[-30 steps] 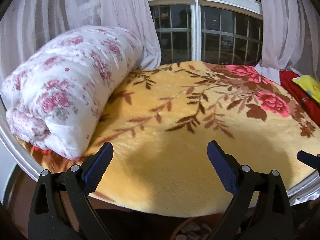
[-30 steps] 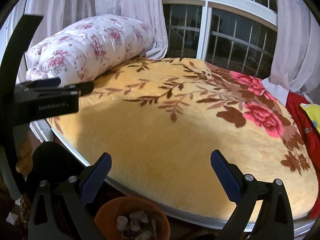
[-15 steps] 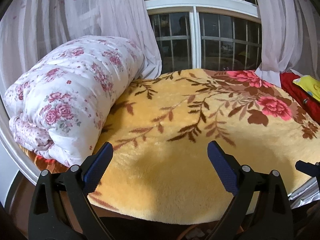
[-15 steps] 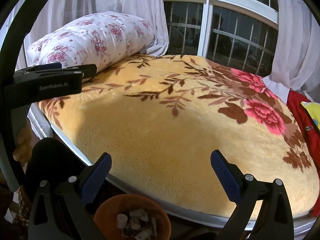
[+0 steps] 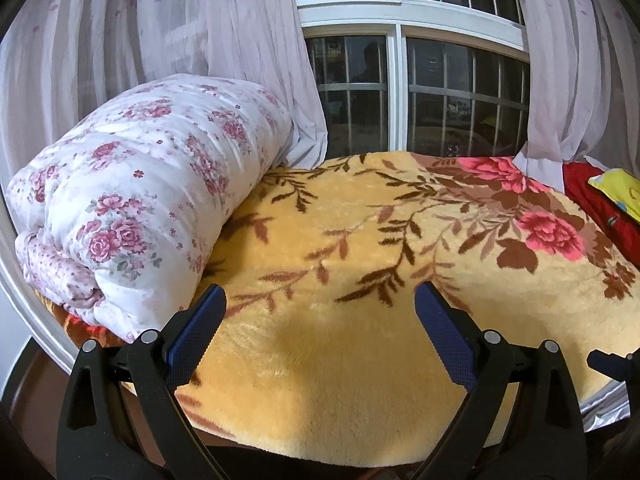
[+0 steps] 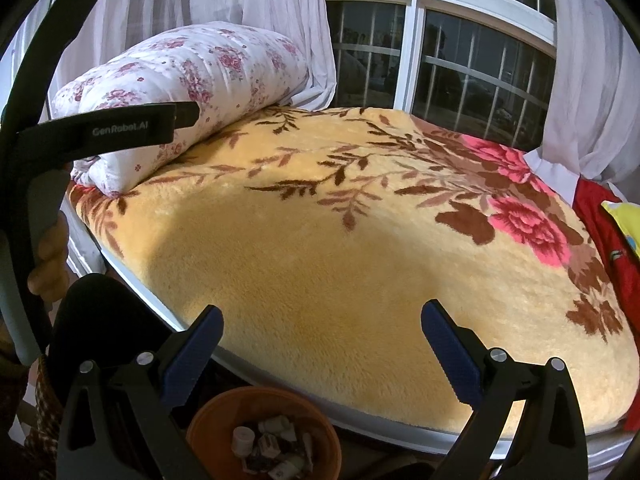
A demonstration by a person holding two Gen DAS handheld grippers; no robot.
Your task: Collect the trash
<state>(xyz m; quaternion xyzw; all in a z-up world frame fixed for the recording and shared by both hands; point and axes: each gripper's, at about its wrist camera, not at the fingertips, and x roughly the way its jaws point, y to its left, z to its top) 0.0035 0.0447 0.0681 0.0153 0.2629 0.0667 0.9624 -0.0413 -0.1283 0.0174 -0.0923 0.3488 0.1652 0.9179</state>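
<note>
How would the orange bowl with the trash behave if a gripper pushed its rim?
The orange bowl looks thin and plastic, so probably light; it would likely slide or tip. The scraps inside lie loose and could spill. Its base is hidden, so stability is uncertain.

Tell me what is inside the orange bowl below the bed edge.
The orange bowl holds a small heap of crumpled scraps, mostly pale paper-like bits, with something darker among them. The lower layers are buried, and the bowl's near side runs out of the frame.
</note>
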